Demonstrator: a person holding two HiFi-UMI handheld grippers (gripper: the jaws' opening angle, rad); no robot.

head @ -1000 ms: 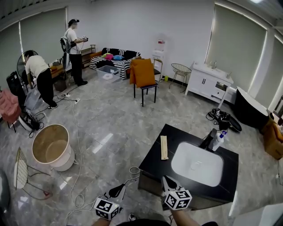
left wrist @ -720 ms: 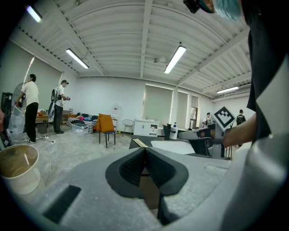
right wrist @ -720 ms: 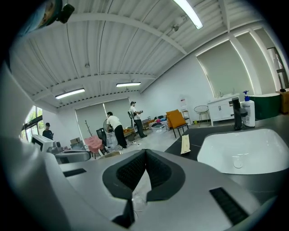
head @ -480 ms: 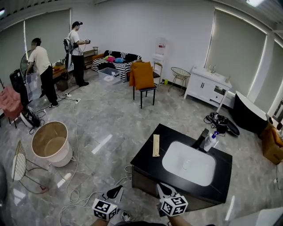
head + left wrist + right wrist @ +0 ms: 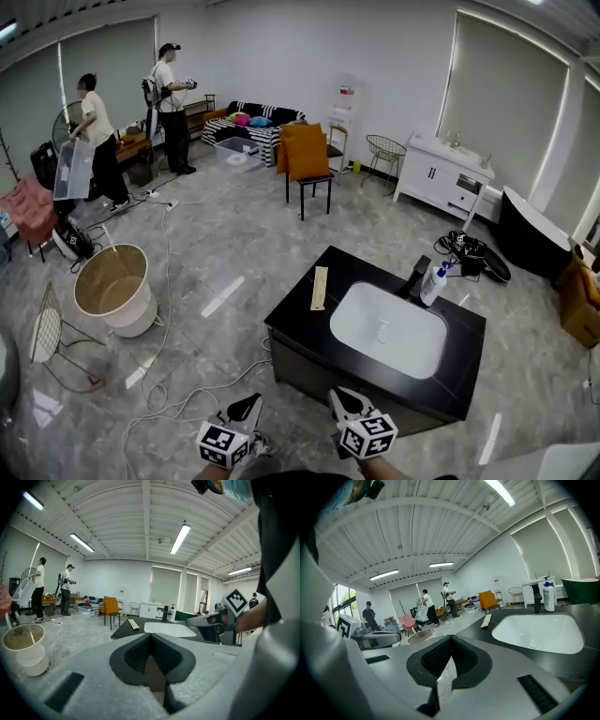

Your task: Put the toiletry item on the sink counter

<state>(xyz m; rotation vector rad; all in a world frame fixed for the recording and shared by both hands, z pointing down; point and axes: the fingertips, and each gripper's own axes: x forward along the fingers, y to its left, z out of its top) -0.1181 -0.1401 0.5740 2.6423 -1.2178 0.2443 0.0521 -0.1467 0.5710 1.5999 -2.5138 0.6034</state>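
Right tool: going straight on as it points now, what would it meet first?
Probably nothing near: the shut right tool aims just left of the black sink counter, toward grey floor.

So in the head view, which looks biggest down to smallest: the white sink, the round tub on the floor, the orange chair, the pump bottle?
1. white sink
2. round tub, only a little smaller
3. orange chair, though it stands far off, which makes it look small
4. pump bottle
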